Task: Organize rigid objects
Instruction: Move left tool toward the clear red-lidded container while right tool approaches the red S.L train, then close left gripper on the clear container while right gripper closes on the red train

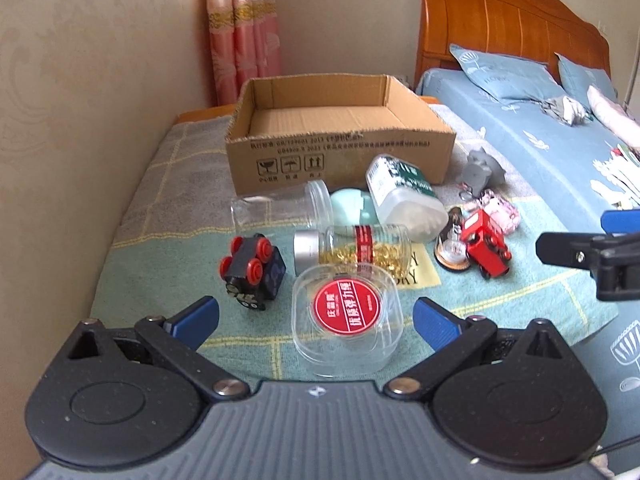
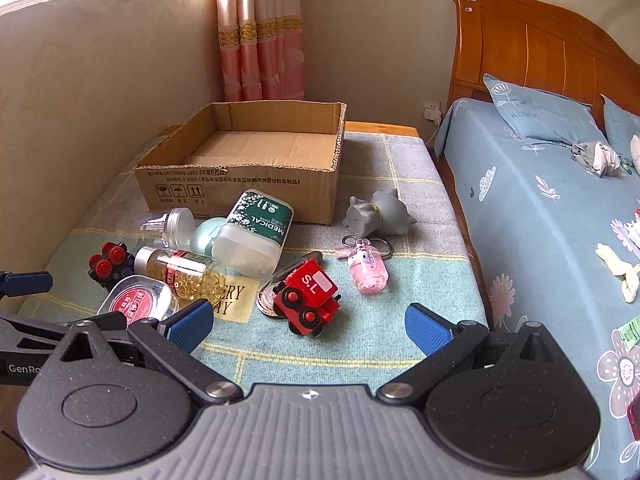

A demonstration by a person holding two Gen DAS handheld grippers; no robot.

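Note:
An open cardboard box (image 1: 340,148) (image 2: 240,184) stands at the back of a blanket-covered table. In front of it lie a clear round case with a red label (image 1: 347,312) (image 2: 138,302), a bottle of golden capsules (image 1: 352,250) (image 2: 180,274), a cotton-swab tub (image 1: 404,196) (image 2: 254,232), a black toy car with red wheels (image 1: 254,268) (image 2: 110,262), a red toy train (image 1: 486,242) (image 2: 308,298), a pink keychain (image 2: 368,270) and a grey toy (image 2: 378,212). My left gripper (image 1: 316,316) is open just short of the round case. My right gripper (image 2: 308,324) is open just short of the red train.
A wall runs along the left of the table. On the right is a bed (image 2: 560,220) with blue bedding, pillows and small items, behind it a wooden headboard (image 2: 540,48). A pink curtain (image 2: 260,32) hangs in the corner. Bare blanket (image 2: 400,332) lies at the table's front right.

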